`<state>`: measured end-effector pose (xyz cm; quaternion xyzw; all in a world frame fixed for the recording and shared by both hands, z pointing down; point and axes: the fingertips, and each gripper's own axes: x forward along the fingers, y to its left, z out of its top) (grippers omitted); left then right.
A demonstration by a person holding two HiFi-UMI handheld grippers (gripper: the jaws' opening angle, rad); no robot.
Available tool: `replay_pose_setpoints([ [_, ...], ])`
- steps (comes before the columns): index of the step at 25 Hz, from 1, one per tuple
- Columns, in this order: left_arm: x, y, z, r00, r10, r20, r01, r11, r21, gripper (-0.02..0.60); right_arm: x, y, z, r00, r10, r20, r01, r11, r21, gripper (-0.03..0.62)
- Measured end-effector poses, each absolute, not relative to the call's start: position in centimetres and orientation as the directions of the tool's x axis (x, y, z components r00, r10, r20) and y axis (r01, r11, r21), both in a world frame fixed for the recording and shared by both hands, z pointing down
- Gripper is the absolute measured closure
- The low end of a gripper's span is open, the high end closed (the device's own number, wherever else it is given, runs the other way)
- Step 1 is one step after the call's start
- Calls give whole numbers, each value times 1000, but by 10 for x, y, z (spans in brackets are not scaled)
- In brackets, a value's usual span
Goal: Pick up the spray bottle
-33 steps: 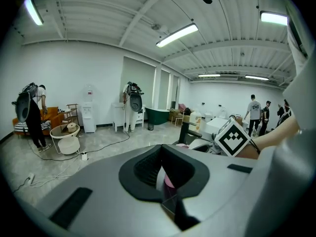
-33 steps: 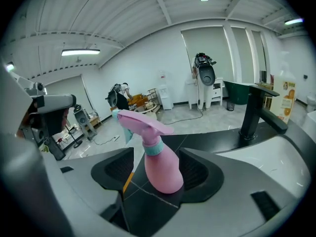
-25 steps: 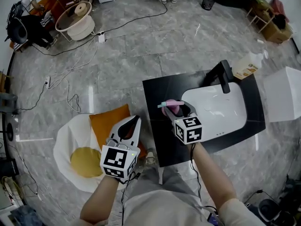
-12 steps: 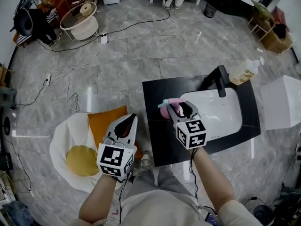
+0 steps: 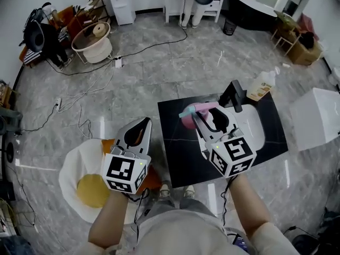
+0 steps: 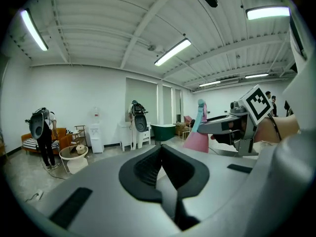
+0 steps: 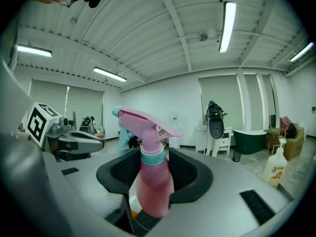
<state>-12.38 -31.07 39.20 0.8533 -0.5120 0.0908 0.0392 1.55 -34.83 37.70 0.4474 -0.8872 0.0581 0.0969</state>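
Right hand-held gripper (image 5: 210, 118) clamps the pink spray bottle (image 5: 190, 118) above the desk (image 5: 178, 153) — left hand-held gripper (image 5: 142, 124), beside the desk, jaws together.

1 spray bottle (image 5: 191, 113). 2 grippers: left gripper (image 5: 142, 124), right gripper (image 5: 206, 116). 1 soap bottle (image 5: 262, 86). 1 faucet (image 5: 234, 95). 1 sink (image 5: 256, 133). 1 black table (image 5: 178, 154). 1 egg-shaped cushion (image 5: 70, 169). 1 water dispenser (image 5: 121, 4).
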Motion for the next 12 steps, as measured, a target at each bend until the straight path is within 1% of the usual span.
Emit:
replay_pose_setpoints([
  [3,-119,-303,361,467,-872,147,-877,-478,-50,563,24,-328,341,-590,-790,166,-802,598,-6,391],
  [6,-114,-293,331,482,-871,95,-872,-487,-37,563,34,-307,311,-598,-793,116,-798,603,9,391],
  [12,-104,-271,285,497,-868,1,-866,-496,-67,563,58,-266,271,-601,-797,50,-797,603,36,398],
])
